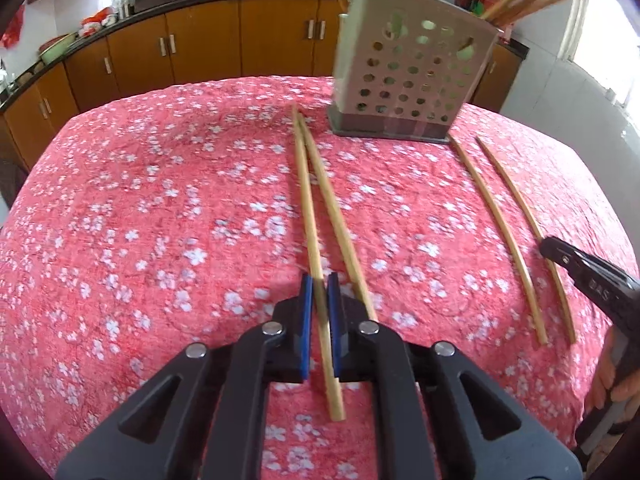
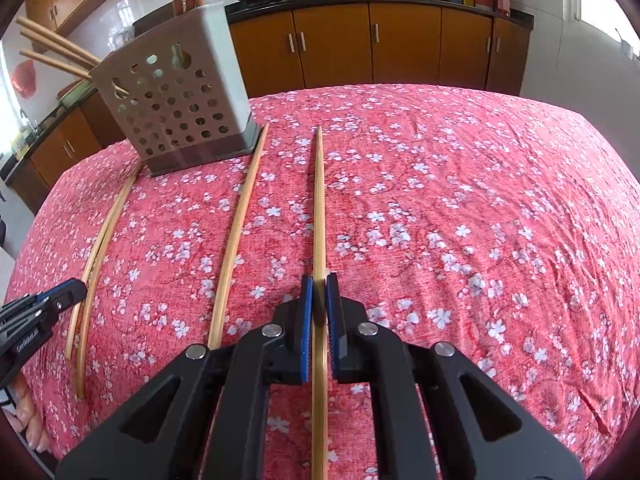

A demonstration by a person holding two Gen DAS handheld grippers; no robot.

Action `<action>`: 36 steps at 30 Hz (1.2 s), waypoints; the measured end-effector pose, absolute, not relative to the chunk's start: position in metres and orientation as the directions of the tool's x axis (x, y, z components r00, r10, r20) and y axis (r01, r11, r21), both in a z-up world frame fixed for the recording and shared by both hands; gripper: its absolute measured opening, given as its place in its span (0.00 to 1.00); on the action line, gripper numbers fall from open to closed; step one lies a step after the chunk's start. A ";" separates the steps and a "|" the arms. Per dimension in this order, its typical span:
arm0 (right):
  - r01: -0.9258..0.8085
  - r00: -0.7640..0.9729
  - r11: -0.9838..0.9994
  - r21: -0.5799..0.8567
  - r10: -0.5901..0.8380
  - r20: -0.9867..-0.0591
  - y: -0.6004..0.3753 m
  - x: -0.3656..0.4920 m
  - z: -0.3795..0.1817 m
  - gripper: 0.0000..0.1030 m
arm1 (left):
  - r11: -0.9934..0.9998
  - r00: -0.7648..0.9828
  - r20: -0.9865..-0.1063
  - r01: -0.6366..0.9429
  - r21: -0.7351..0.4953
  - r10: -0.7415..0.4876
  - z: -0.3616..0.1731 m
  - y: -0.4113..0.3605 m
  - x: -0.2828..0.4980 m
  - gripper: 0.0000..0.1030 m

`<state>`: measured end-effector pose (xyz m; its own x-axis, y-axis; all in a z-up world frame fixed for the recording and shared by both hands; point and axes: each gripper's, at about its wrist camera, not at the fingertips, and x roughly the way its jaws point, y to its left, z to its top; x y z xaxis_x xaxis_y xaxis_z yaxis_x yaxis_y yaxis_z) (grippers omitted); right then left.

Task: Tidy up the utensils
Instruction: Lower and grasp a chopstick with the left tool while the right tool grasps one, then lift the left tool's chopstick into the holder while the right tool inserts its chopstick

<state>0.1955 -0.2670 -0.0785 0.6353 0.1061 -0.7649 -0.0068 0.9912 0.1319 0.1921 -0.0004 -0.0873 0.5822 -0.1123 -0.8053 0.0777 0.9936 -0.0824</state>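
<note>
- My left tool [image 1: 319, 284] is clamped shut on one chopstick [image 1: 310, 224], my right tool [image 2: 319, 286] on another chopstick [image 2: 319, 200].
- I judge both should lift level, then tip ends-down into the holder [image 1: 404, 80].
- Both are pale, thin wooden sticks lying on the worktop [image 1: 160, 200] before the holder.

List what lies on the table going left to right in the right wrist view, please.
Left gripper → pair of chopsticks beside it → perforated utensil holder → lone chopstick → chopstick clamped in the right gripper → bare floral tablecloth.
</note>
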 end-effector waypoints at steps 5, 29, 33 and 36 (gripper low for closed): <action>-0.020 0.644 0.995 0.096 0.086 -0.760 -0.269 0.199 -0.078 0.08 | 0.997 0.588 -0.807 -0.006 -0.076 -0.058 -0.086 0.029 0.203 0.08; 0.068 0.654 0.993 0.092 0.025 -0.756 -0.296 0.215 -0.078 0.08 | 0.994 0.631 -0.773 -0.026 -0.107 -0.066 -0.086 0.060 0.200 0.09; 0.068 0.654 0.993 0.092 0.025 -0.756 -0.296 0.216 -0.079 0.08 | 0.990 0.633 -0.770 -0.034 -0.133 -0.082 -0.086 0.062 0.199 0.09; 0.067 0.654 0.994 0.091 0.025 -0.756 -0.296 0.216 -0.079 0.08 | 0.987 0.635 -0.766 -0.038 -0.154 -0.096 -0.086 0.067 0.196 0.09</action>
